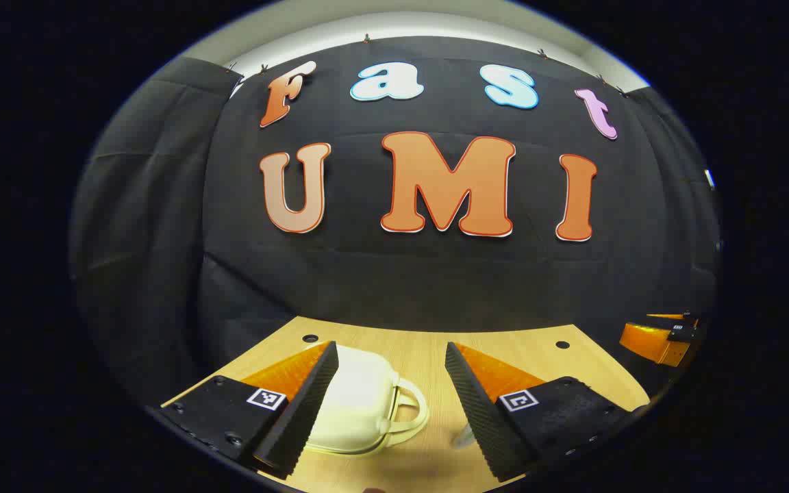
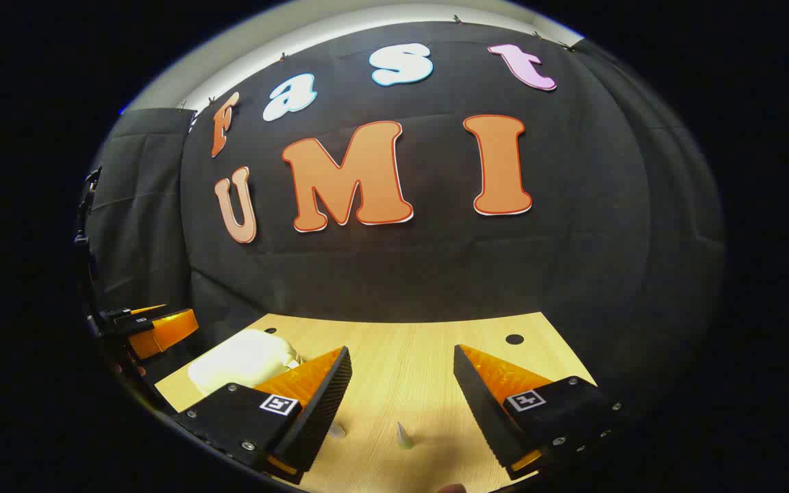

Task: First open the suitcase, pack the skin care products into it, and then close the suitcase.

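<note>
A small cream suitcase (image 1: 360,404) with a looped handle lies shut on the wooden table (image 1: 429,349), just ahead of my left gripper (image 1: 391,356), which hangs open above it. In the right gripper view the same suitcase (image 2: 244,359) sits at the left, partly behind my left finger. My right gripper (image 2: 401,359) is open over bare table. Two small clear skin care items stand close below it: a pointed tube (image 2: 403,435) and another piece (image 2: 337,430) half hidden by the finger. A faint clear item (image 1: 464,435) also peeks beside my left gripper's right finger.
The table (image 2: 408,356) has round holes near its back edge (image 1: 310,338) (image 2: 514,339) and ends at the black cloth wall. The other gripper shows at the right edge (image 1: 661,339) of the left gripper view and at the left edge (image 2: 155,325) of the right gripper view.
</note>
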Demonstrator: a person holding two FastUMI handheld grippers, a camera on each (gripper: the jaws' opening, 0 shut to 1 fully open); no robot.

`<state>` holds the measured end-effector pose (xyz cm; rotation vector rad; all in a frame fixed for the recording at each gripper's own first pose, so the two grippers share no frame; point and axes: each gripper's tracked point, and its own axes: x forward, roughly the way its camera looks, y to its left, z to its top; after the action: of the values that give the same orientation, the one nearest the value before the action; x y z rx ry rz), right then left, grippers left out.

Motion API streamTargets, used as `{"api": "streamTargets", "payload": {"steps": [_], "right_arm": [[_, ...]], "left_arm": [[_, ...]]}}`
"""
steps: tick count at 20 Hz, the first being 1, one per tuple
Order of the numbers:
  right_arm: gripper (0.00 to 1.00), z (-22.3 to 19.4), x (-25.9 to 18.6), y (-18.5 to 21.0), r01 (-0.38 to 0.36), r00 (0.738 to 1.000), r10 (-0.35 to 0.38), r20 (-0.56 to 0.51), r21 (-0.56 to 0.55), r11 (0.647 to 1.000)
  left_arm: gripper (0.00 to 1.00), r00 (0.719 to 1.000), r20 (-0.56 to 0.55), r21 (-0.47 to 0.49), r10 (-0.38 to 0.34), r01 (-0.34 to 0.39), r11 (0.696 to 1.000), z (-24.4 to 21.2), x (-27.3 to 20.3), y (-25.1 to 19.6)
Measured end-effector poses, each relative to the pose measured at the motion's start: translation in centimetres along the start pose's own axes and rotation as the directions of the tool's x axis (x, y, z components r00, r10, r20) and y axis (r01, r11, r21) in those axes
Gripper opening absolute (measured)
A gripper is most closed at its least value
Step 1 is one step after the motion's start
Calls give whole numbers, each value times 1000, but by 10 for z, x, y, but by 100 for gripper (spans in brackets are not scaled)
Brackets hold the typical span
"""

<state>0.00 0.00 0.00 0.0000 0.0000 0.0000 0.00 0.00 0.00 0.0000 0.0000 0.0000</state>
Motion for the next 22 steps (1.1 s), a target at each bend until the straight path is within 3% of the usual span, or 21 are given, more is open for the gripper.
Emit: {"api": "streamTargets", "payload": {"steps": [10, 22], "right_arm": [[95, -5, -18, 14, 147, 989, -147, 3, 11, 989], [95, -6, -30, 33, 174, 985, -174, -6, 12, 985]], "left_arm": [[97, 989, -17, 23, -145, 145, 989, -5, 18, 12], [97, 983, -17, 92, -185, 185, 978, -8, 19, 25]]}}
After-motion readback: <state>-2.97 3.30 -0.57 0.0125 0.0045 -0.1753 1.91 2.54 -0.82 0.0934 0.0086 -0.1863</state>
